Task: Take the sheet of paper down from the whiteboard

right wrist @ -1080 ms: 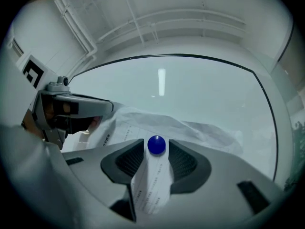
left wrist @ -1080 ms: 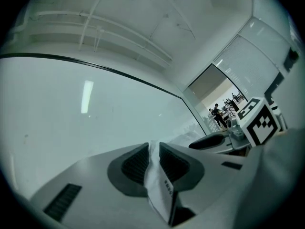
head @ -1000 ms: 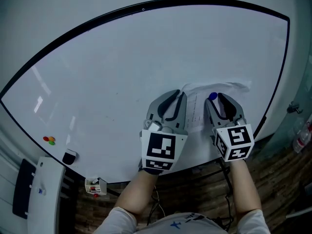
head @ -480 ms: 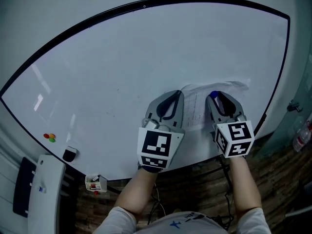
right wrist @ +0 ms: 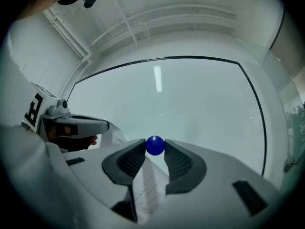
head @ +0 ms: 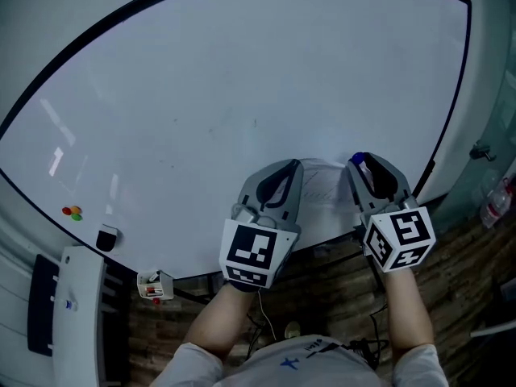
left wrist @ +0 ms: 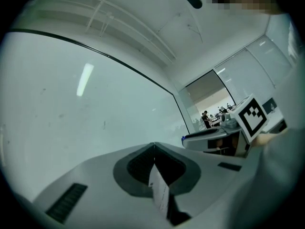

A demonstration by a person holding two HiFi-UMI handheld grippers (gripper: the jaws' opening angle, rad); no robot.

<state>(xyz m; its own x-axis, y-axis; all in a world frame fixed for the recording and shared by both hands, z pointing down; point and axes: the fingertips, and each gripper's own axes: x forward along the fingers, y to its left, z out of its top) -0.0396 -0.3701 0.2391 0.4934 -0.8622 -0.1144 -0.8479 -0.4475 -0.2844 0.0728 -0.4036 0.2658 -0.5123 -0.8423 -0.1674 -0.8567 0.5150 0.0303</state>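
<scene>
One sheet (left wrist: 159, 192), one blue magnet (right wrist: 155, 145); left tongs (left wrist: 153, 150) clenched on the sheet's edge, right tongs (right wrist: 155, 152), just closing, grasp the magnet

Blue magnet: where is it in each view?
Head view: blue magnet right of centre, at the right gripper tip.
Left gripper view: tiny blue speck right of centre.
Right gripper view: magnet lower centre; jaws have just closed onto it.
Shared landmark: sheet of paper.
</scene>
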